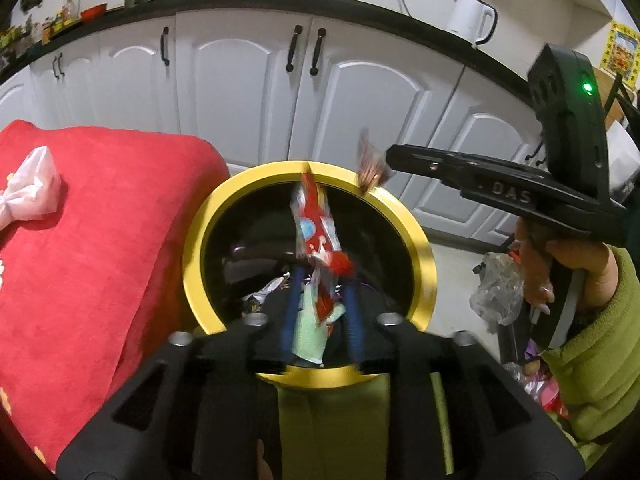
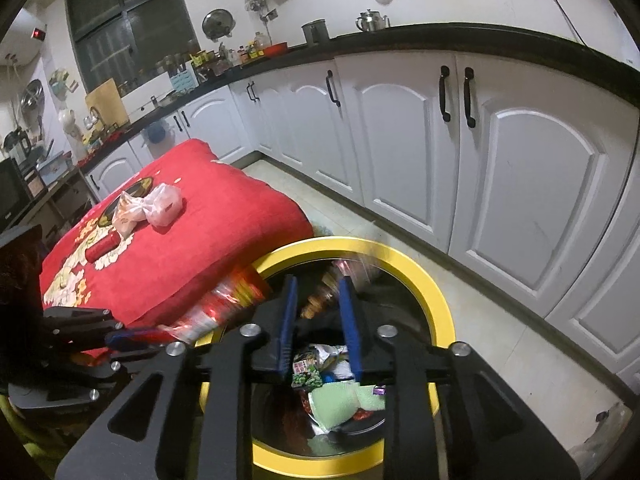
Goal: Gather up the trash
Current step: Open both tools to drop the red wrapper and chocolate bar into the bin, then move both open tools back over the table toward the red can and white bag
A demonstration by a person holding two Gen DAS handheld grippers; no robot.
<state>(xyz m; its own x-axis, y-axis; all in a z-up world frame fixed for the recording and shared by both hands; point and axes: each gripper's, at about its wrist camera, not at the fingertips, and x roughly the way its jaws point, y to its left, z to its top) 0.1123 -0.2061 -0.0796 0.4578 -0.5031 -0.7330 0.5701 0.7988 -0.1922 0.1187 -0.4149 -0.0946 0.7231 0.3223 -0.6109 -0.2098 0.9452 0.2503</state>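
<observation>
Your left gripper [image 1: 318, 300] hangs over the yellow-rimmed round trash bin [image 1: 424, 256], its blue-padded fingers [image 1: 354, 320] parted a little, a blurred red-and-white snack wrapper [image 1: 316, 224] standing between and beyond them. Whether the pads touch it the picture does not settle; the smear suggests it is dropping free. Your right gripper [image 2: 318, 304] sits above the same bin, its blue fingers [image 2: 350, 320] likewise slightly apart with a blurred brown-and-gold wrapper [image 2: 320, 294] in the gap, apparently loose.

The step in hand looks like the release: both pieces going into the bin, where a pale green packet [image 2: 336, 400] and other litter already lie. Next you would need to lift clear of the rim and turn toward the red cloth-covered tabletop [image 2: 224, 224] beside the bin, where a knotted pink plastic bag [image 2: 160, 204] waits.

The left wrist view alone shows your right hand [image 1: 568, 264] in a green sleeve [image 1: 596, 356] and a crumpled clear plastic bag [image 1: 498, 288] on the floor past the bin. The right wrist view alone shows the bin's contents plainly and the tabletop's full spread.
</observation>
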